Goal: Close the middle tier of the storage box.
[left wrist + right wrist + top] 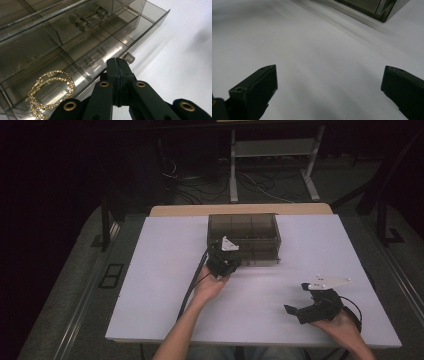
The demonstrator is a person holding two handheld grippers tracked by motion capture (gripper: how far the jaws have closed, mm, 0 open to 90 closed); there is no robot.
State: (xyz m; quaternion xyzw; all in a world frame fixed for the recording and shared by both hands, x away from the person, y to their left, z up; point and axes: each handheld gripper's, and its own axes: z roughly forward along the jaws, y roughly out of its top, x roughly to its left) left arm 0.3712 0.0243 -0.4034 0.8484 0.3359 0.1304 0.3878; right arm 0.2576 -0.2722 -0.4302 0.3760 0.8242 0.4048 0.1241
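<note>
A smoky see-through drawer box (243, 237) stands at the middle back of the white table (165, 285). My left gripper (226, 261) is at its front left. In the left gripper view the left gripper (117, 62) has its black jaws pressed flat together with nothing between them, and their tip sits just in front of a small clear drawer knob (128, 57). A gold chain (51, 91) lies coiled in a left compartment of that drawer. My right gripper (298, 297) rests open near the front right of the table. Bare white table lies between the right gripper's (329, 85) jaws.
A second clear knob (87, 18) sits on the drawer above. A corner of the box (374, 7) shows at the top of the right gripper view. Behind the table stand a metal frame (272, 165) and loose cables on the floor (200, 182). The table's wooden edge (240, 210) runs behind the box.
</note>
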